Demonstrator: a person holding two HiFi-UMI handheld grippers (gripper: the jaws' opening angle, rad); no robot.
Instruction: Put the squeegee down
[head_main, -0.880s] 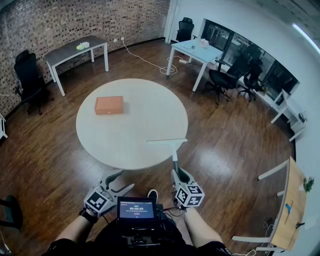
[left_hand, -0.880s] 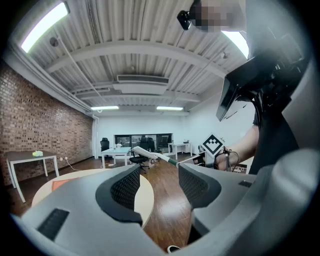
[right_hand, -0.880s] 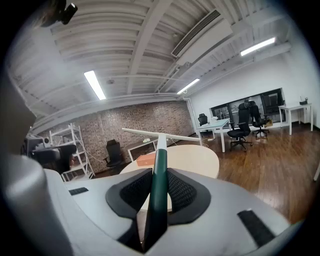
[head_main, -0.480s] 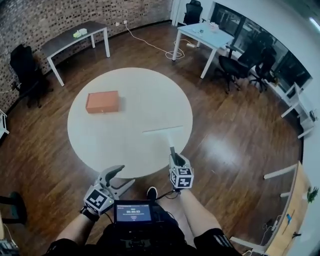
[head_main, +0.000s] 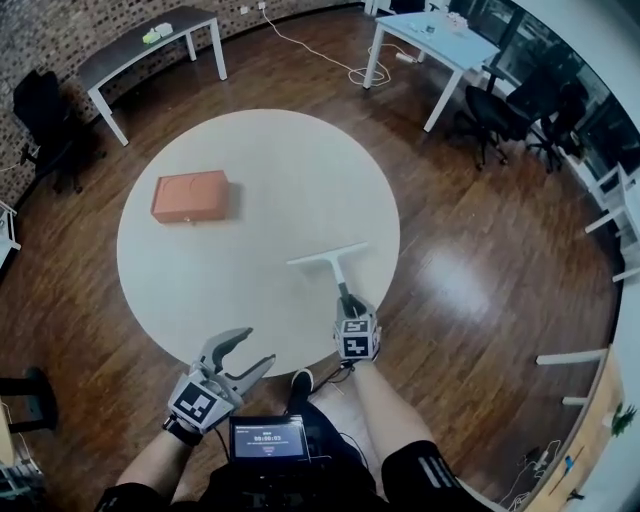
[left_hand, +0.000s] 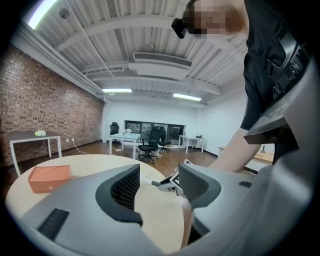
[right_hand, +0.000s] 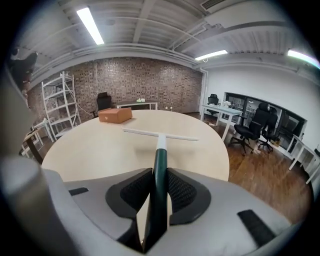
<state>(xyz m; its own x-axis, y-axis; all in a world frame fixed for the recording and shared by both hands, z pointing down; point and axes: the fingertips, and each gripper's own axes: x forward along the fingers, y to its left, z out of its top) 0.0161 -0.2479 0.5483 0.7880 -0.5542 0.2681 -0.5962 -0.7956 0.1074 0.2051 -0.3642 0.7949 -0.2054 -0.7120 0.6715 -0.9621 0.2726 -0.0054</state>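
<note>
My right gripper (right_hand: 159, 189) clamps squeegee (right_hand: 160, 136) handle; blade over round table (head_main: 200, 285), near rim. Left gripper (left_hand: 157, 181) jaws apart, empty. Risk: I release too near edge, handle overhangs, squeegee tips off.

The grey plastic left claw (head_main: 255, 347) hangs low and close to the person's body on a bent bare forearm (head_main: 150, 462), jaws spread wide with nothing between them. The grey right claw (head_main: 349, 304) reaches forward on an outstretched forearm (head_main: 385, 420), jaws clamped on a dark green squeegee handle (right_hand: 160, 165).
</note>
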